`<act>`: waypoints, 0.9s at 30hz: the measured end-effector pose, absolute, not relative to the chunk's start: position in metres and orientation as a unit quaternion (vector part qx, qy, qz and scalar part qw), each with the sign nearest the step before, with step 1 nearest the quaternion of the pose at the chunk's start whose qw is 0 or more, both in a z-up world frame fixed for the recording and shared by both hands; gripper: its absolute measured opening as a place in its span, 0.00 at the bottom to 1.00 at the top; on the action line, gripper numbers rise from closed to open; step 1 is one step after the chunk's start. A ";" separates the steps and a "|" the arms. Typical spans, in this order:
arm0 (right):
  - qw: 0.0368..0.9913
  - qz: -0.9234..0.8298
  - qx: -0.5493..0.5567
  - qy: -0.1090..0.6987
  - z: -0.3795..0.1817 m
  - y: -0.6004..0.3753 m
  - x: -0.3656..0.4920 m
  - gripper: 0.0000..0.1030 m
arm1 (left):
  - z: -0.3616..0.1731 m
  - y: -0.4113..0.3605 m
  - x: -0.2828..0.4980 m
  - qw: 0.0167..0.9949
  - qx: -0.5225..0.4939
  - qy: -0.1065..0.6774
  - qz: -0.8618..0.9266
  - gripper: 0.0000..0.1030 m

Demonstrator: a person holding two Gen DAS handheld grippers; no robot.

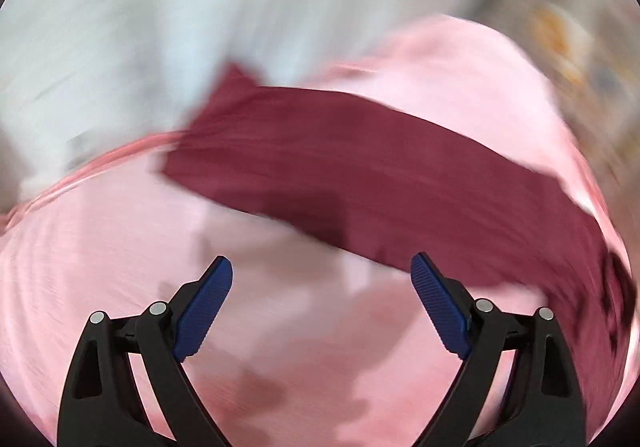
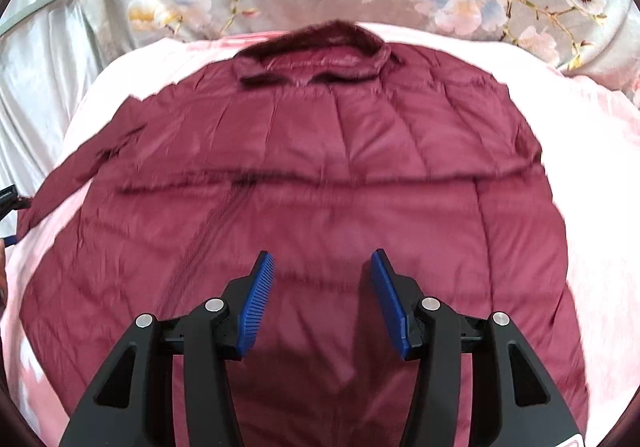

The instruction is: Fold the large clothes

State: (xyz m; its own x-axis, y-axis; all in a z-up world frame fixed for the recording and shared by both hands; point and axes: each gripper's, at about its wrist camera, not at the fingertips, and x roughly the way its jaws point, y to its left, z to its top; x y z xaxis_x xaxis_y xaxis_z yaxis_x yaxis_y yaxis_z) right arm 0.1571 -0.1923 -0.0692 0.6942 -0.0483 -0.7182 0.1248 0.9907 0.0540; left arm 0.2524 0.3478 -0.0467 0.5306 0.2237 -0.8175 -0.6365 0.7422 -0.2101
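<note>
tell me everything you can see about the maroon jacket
The maroon jacket is a quilted, puffy coat with a slightly shiny shell, a fold-down collar at the far end and a zipper line running down it. It lies spread flat on a pink sheet, one sleeve stretched out sideways. Both hand-held grippers are open above it; neither grips it.

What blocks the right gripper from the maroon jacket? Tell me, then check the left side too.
Nothing visible does. The right gripper hangs jaws open directly over the maroon jacket, which lies spread on the pink sheet. The left gripper, also open, faces the jacket's sleeve with only bare sheet between, though that view is blurred.
</note>
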 end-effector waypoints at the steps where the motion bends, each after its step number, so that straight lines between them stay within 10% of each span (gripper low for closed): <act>1: 0.919 -0.049 0.051 0.388 -0.072 -0.191 0.155 0.49 | -0.052 0.365 0.249 0.831 -0.264 0.408 0.271 0.84; 7: 0.919 -0.066 0.030 0.388 -0.079 -0.183 0.153 0.56 | -0.070 0.410 0.253 0.812 -0.310 0.395 0.298 0.65; 13: 0.919 -0.071 0.024 0.386 -0.080 -0.183 0.153 0.58 | -0.063 0.397 0.290 0.824 -0.298 0.406 0.260 0.04; 27: 0.928 -0.060 0.059 0.364 -0.073 -0.194 0.144 0.61 | 0.099 0.080 0.293 0.951 -0.087 0.292 -0.049 0.01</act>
